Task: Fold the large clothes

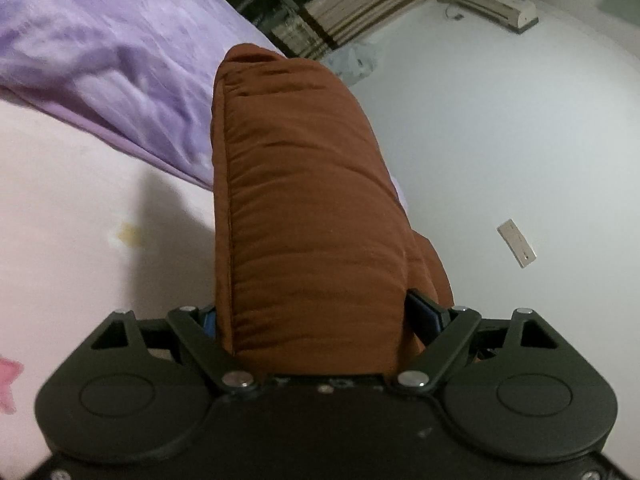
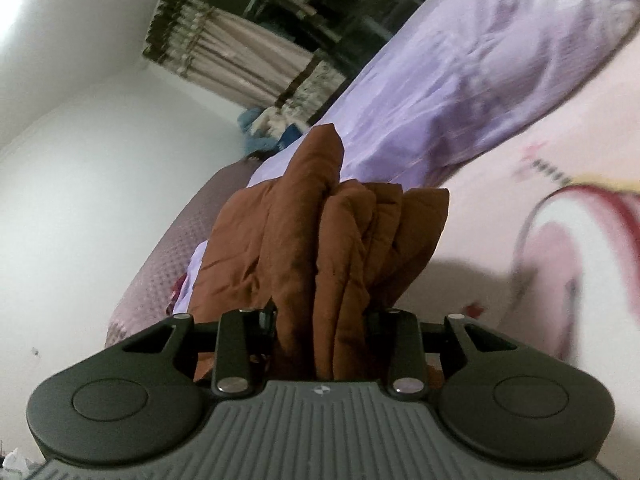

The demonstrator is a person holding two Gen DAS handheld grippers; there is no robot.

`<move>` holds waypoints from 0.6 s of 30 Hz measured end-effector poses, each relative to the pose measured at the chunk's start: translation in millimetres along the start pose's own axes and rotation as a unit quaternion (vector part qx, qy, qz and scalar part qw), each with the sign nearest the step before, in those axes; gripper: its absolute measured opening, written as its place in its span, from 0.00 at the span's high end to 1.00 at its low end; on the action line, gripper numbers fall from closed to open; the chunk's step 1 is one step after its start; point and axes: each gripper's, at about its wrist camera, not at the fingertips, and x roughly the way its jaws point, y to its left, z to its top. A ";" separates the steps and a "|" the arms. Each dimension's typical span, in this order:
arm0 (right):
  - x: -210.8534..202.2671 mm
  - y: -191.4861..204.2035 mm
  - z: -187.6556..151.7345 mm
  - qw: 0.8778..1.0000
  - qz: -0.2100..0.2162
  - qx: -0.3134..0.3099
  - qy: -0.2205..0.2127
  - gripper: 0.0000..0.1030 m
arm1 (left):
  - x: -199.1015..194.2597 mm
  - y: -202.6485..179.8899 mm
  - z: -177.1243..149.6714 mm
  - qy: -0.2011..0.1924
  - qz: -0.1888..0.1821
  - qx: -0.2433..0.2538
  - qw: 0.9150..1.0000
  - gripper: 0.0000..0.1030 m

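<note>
A thick, padded brown garment (image 1: 304, 184) fills the middle of the left wrist view, standing up as a wide folded slab above the pink bed sheet (image 1: 80, 220). My left gripper (image 1: 316, 308) is shut on it, jaws wide, and the padding fills the whole gap between the blue pads (image 1: 422, 312). In the right wrist view the same brown garment (image 2: 320, 220) shows as several bunched folds. My right gripper (image 2: 322, 316) is shut on those folds with its jaws much narrower. Both views are tilted, with the garment lifted off the sheet (image 2: 500, 200).
A rumpled purple quilt (image 1: 100, 60) (image 2: 480, 60) lies across the far part of the bed. A mauve quilted headboard (image 2: 168, 272) stands at the bed's end. Beyond are a white wall with a switch plate (image 1: 516, 244), striped curtains (image 1: 360, 4) and an air conditioner (image 1: 496, 4).
</note>
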 end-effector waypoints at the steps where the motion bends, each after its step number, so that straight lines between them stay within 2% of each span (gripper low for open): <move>1: 3.6 5.1 -2.7 1.000 0.001 -0.001 0.003 0.62 | -9.8 2.0 0.0 -0.003 0.003 0.000 1.000 0.16; 9: 28.9 28.1 -35.8 1.000 0.002 0.007 0.021 0.62 | -62.3 32.4 -16.9 -0.010 0.011 -0.015 1.000 0.16; 18: 33.0 1.4 -65.1 0.999 -0.030 0.028 0.032 0.62 | -49.8 74.9 -44.7 0.024 0.007 -0.051 0.998 0.16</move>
